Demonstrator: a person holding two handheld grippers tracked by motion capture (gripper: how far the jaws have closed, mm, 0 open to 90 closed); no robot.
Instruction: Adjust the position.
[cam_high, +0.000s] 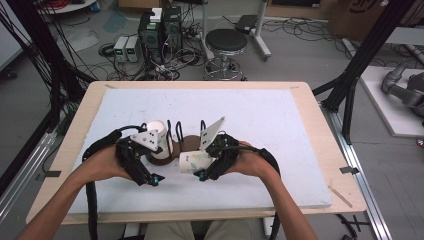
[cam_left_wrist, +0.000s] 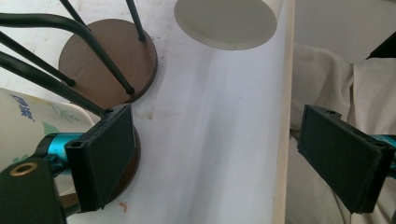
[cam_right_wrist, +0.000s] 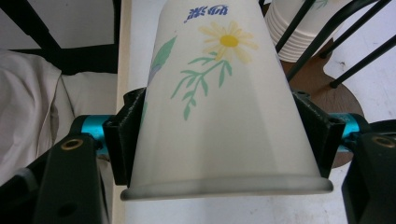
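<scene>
The right gripper (cam_right_wrist: 219, 140) is clenched on a single paper cup (cam_right_wrist: 219, 93), its black jaws pressing opposite sides of the tapered wall just below the rolled rim; the cup lies roughly sideways, held above the white foam-covered surface (cam_high: 280, 120) beside the stand (cam_high: 172, 152). That side grip suits carrying a light, thin-walled cup without crushing it. The cup is smooth white paper printed with a daisy and green leaves. The left gripper (cam_left_wrist: 224, 154) is released, jaws wide apart and grasping nothing, next to the stand's round brown base (cam_left_wrist: 105, 60). Thin black wire rods (cam_left_wrist: 100, 51) rise from that base, apparently to retain the nested cup stack (cam_right_wrist: 299, 32).
</scene>
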